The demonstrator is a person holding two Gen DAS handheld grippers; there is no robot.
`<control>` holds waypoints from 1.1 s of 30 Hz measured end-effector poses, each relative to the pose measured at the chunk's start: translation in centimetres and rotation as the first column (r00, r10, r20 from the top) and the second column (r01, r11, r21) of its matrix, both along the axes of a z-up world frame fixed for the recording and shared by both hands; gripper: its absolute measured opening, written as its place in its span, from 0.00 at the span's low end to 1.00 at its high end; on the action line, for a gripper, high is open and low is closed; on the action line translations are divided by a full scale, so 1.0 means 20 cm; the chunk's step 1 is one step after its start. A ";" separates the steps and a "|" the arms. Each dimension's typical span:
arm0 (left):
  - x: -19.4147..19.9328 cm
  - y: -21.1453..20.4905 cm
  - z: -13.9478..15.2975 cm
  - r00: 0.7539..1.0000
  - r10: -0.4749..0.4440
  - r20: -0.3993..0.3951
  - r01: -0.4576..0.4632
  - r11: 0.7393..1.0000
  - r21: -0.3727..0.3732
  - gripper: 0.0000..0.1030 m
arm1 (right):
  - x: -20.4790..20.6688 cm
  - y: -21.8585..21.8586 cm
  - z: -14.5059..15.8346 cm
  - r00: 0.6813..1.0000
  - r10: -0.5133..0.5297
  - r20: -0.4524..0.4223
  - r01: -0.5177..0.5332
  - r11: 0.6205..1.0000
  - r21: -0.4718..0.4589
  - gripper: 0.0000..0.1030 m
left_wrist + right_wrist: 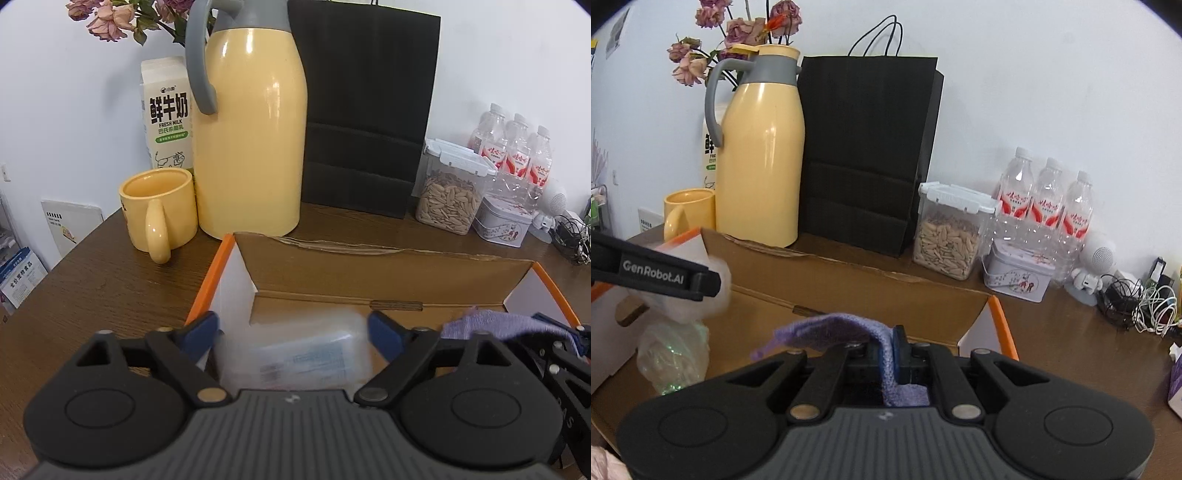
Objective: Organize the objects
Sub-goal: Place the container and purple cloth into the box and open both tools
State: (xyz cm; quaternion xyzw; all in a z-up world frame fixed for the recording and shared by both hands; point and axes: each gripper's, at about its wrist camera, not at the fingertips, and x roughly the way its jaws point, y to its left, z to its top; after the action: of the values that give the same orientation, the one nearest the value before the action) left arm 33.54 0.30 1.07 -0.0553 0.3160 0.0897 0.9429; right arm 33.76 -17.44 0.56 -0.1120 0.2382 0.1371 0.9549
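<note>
The packing step is under way: both tools are working over the open corrugated cardboard box with orange-edged white side walls [388, 273], which is sitting on the dark brown wooden bench [110, 288] in front of the tall pale-yellow thermos jug with a grey handle [251, 140].

The left tool [291, 334] is hovering with its blue pads spread wide, gripping nothing; a clear plastic packet with blue print [306, 360] is lying on the box floor between and below them, untouched as far as I can judge.

The right tool [888, 350] is pinching a small lilac knitted cloth [831, 330] tight, angled downward over the box interior (the cloth is draping over the fingers).

Next, I judge, the right tool needs lowering and opening so the cloth is dropping beside the packet.
</note>
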 end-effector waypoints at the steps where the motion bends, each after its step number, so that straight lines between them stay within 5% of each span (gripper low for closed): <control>1: 0.00 0.00 0.00 1.000 -0.011 0.008 0.012 1.000 -0.016 1.00 | 0.00 0.00 0.00 1.000 0.003 -0.005 -0.003 1.000 0.003 0.12; 4: -0.03 -0.01 0.01 1.000 -0.006 0.020 0.006 1.000 -0.006 1.00 | 0.00 -0.02 -0.01 1.000 -0.008 -0.010 0.008 1.000 0.008 0.34; 6: -0.04 -0.01 0.02 1.000 -0.004 0.023 0.004 1.000 0.002 1.00 | -0.01 -0.04 0.00 1.000 -0.005 -0.013 0.005 1.000 0.021 0.64; 9: -0.05 -0.01 0.03 1.000 -0.002 0.029 0.001 1.000 0.001 1.00 | -0.04 -0.06 0.04 1.000 0.001 0.007 -0.002 0.999 0.040 0.87; 18: -0.15 -0.03 0.12 0.998 -0.010 0.069 0.009 1.000 0.009 1.00 | -0.12 -0.10 0.12 0.999 0.024 0.032 -0.026 0.998 0.059 0.99; 33: -0.41 0.00 0.26 0.995 -0.017 0.103 0.014 0.999 0.032 1.00 | -0.36 -0.16 0.25 0.999 0.026 0.027 -0.028 0.996 0.087 1.00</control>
State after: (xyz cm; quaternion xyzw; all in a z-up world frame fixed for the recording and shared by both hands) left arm 25.25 0.23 6.27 -0.0428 0.2660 0.0842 0.9593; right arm 26.59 -20.59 5.50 -0.0751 0.2180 0.1590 0.9600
